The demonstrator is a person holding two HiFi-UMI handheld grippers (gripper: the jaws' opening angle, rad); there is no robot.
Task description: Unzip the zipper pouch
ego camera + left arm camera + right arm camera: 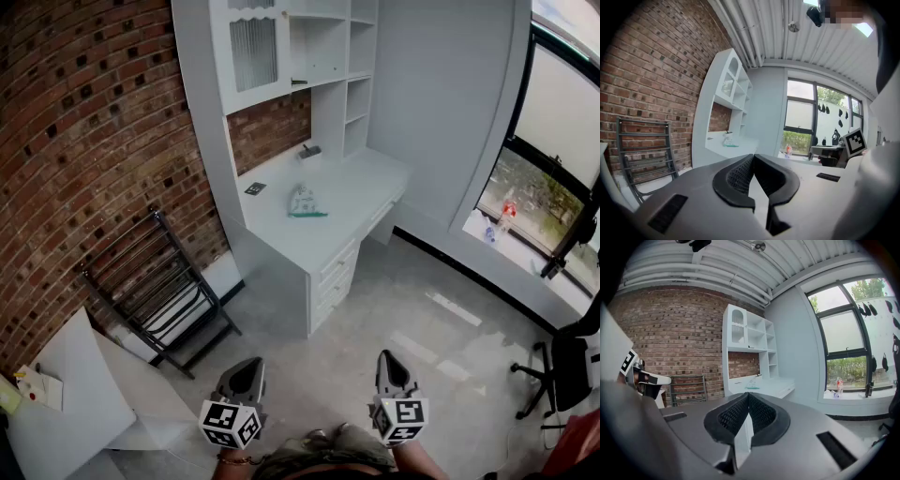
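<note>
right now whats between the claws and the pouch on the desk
Only bare grey floor, then the drawer front of the desk; the pouch lies on top. Head view shows it.

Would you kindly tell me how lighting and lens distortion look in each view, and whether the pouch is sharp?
Head view: even daylight from the window, brick wall bowed by the lens, pouch small but recognisable. Left gripper view: black vignette at the edges, window glaring, pouch a tiny blur. Right gripper view: strong fisheye curve, bright window, pouch likewise too small to read.
</note>
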